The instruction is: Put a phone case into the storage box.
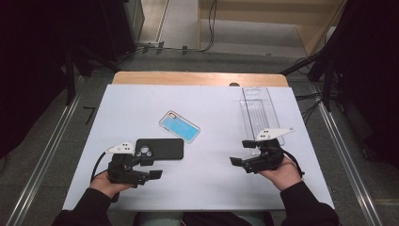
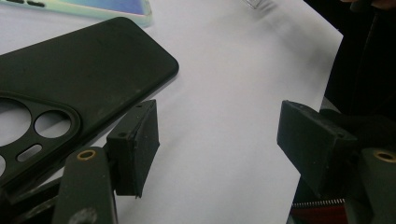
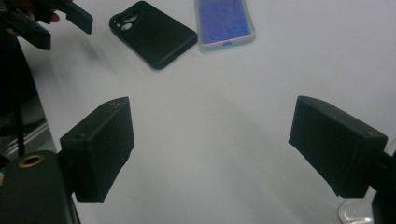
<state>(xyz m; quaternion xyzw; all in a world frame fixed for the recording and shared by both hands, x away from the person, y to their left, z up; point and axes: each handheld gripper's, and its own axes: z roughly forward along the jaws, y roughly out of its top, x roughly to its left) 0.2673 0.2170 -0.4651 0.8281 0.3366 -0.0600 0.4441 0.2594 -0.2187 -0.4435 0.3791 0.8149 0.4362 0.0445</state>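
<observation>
A black phone case [image 1: 160, 148] with camera cut-outs lies flat left of the table's middle, also seen close up [image 2: 84, 70] and farther off [image 3: 154, 32]. A phone in a light blue case [image 1: 179, 126] lies just beyond it, angled [image 3: 224, 18], its edge at the top of the left gripper view [image 2: 107, 7]. My left gripper [image 1: 153, 168] stands open just near of the black case, one jaw beside the case's edge, nothing between the jaws [image 2: 219, 144]. My right gripper [image 1: 241, 152] is open over bare table at the right, nothing between its jaws [image 3: 210, 149].
A clear plastic tray [image 1: 259, 113] lies at the far right, just beyond my right hand. The white table top [image 1: 211, 188] ends close in front of the person. The left gripper [image 3: 46, 18] shows far off in the right gripper view. Metal rails flank the table.
</observation>
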